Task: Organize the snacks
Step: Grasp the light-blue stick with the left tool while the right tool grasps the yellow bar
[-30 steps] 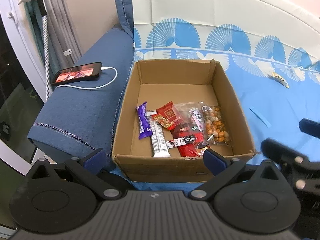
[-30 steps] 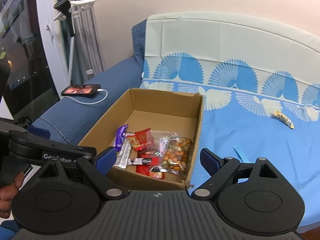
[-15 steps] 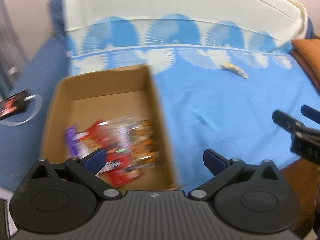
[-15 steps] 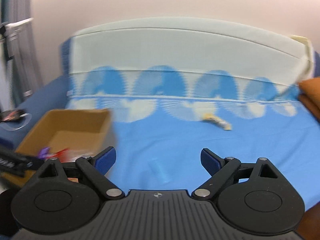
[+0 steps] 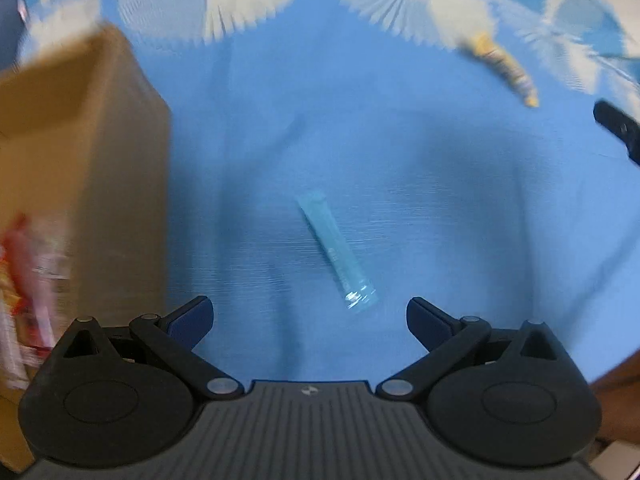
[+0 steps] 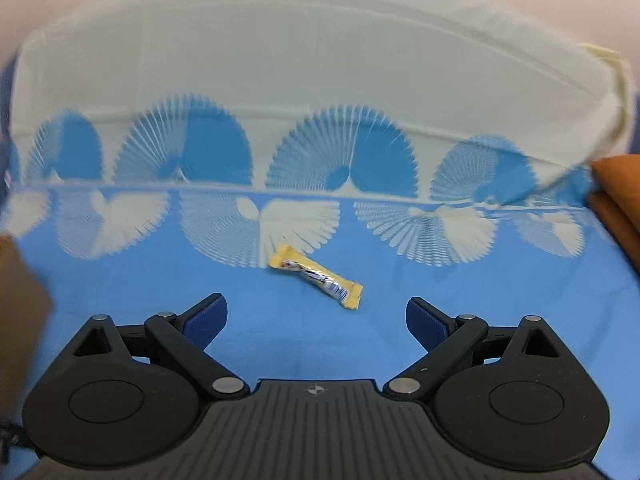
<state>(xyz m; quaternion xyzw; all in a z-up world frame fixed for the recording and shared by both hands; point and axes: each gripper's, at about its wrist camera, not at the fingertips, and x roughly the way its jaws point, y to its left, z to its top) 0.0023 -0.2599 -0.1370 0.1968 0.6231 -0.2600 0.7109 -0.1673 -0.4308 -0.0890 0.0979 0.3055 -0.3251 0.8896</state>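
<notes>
- Blue sheet [image 5: 400,168] with white fan print covers the working surface; a pale backrest cover [image 6: 320,80] rises behind it.
- Cardboard box [image 5: 100,160] stands at the left edge of the left wrist view. Blurred snack packets [image 5: 24,280] show inside it, so it is judged to be the collection container.
- Light-blue sachet [image 5: 334,252] lies flat on the sheet, apart from the box, just ahead of the left gripper [image 5: 308,320].
- Left gripper: fingers spread wide, nothing between them. The sachet sits roughly on the centreline between the fingers, which suits a straight descent and close.
- Yellow snack bar [image 6: 316,276] lies flat on the sheet near the fan-print border, well apart from the box.
- Right gripper [image 6: 316,318]: fingers spread wide, empty, aimed at the yellow bar, which lies just ahead between the fingertips.
- Judgement: each gripper is assigned one loose item; both items remain outside the box.
- Risk: both packets are thin and flat on soft fabric; fingers may pinch the sheet.
</notes>
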